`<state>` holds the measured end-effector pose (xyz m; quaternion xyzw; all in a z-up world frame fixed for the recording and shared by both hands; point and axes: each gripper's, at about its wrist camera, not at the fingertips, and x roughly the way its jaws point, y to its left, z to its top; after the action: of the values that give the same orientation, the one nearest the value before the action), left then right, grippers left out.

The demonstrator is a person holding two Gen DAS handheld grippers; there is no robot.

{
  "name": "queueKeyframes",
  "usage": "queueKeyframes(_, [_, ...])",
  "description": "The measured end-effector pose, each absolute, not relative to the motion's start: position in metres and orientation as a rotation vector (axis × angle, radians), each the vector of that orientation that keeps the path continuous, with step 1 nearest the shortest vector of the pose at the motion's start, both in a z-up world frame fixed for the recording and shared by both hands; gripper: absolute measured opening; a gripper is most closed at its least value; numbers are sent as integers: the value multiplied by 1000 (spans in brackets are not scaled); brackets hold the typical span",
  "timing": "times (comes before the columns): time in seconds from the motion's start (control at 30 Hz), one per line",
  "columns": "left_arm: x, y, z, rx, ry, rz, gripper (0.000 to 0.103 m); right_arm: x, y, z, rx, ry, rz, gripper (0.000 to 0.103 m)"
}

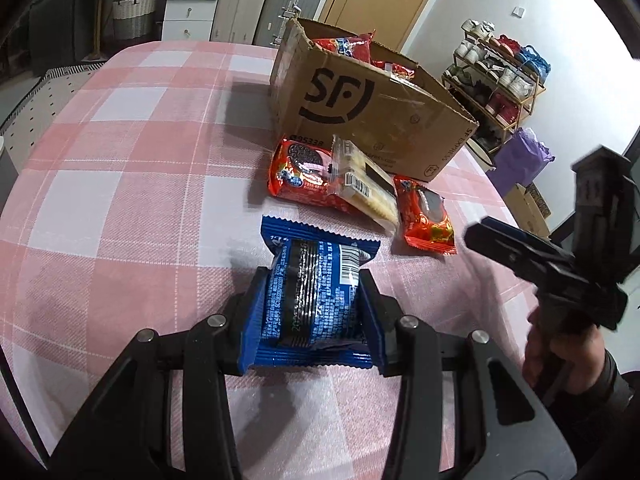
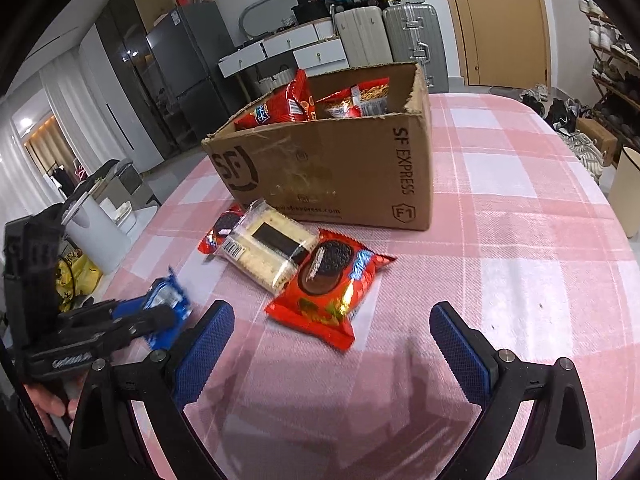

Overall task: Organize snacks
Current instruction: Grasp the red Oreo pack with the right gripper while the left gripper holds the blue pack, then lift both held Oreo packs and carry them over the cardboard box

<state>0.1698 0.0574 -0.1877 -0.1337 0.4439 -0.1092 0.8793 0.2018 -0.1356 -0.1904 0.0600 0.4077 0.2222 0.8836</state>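
Observation:
My left gripper (image 1: 314, 280) is shut on a blue cookie packet (image 1: 312, 292), just above the checked tablecloth; the packet also shows in the right wrist view (image 2: 168, 300). My right gripper (image 2: 332, 320) is open and empty, just short of a red Oreo packet (image 2: 332, 284). Beyond it lie a clear cracker pack (image 2: 266, 248) and a second red Oreo packet (image 2: 218, 232). Behind them stands an open SF Express cardboard box (image 2: 336, 168) with red snack packets (image 2: 288, 104) inside. In the left wrist view the box (image 1: 360, 108) is ahead and my right gripper (image 1: 532, 260) is on the right.
The table has a pink and white checked cloth (image 2: 500, 240). A white bin (image 2: 96, 228) stands off the table's left edge. Suitcases (image 2: 416, 36), drawers and a door are at the back. A shoe rack (image 1: 500, 76) stands past the box.

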Motion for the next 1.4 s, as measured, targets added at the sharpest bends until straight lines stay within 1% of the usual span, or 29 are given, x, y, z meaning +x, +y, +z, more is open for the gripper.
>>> queueKeyframes(0.33, [156, 76, -183, -299, 922, -226, 40, 239, -110, -199, 73, 922, 470, 100])
queueKeyframes(0.43, [153, 81, -184, -310, 924, -223, 40, 247, -103, -202, 65, 932, 474, 98])
queueKeyframes(0.47, [153, 83, -184, -312, 925, -221, 40, 248, -101, -203, 62, 937, 475, 95])
queueKeyframes(0.57, [152, 87, -186, -319, 933, -218, 40, 253, -99, -208, 54, 956, 474, 82])
queueKeyframes(0.67, [152, 88, -187, -323, 939, -216, 40, 254, -98, -212, 43, 965, 470, 76])
queueKeyframes(0.7, [153, 88, -188, -324, 939, -216, 40, 253, -99, -212, 41, 962, 470, 69])
queueKeyframes(0.73, [153, 88, -188, -323, 939, -217, 40, 253, -100, -212, 40, 960, 470, 64])
queueKeyframes(0.83, [153, 87, -187, -321, 939, -218, 40, 254, -105, -213, 52, 955, 479, 57])
queueKeyframes(0.87, [152, 87, -187, -319, 938, -218, 40, 253, -104, -214, 50, 953, 479, 52])
queueKeyframes(0.93, [152, 86, -186, -319, 938, -218, 40, 251, -104, -214, 19, 952, 479, 49])
queueKeyframes(1.07, [150, 83, -181, -312, 931, -219, 40, 243, -98, -213, -28, 947, 474, 47])
queueKeyframes(1.4, [142, 76, -171, -296, 919, -214, 40, 224, -120, -202, 55, 903, 492, 47])
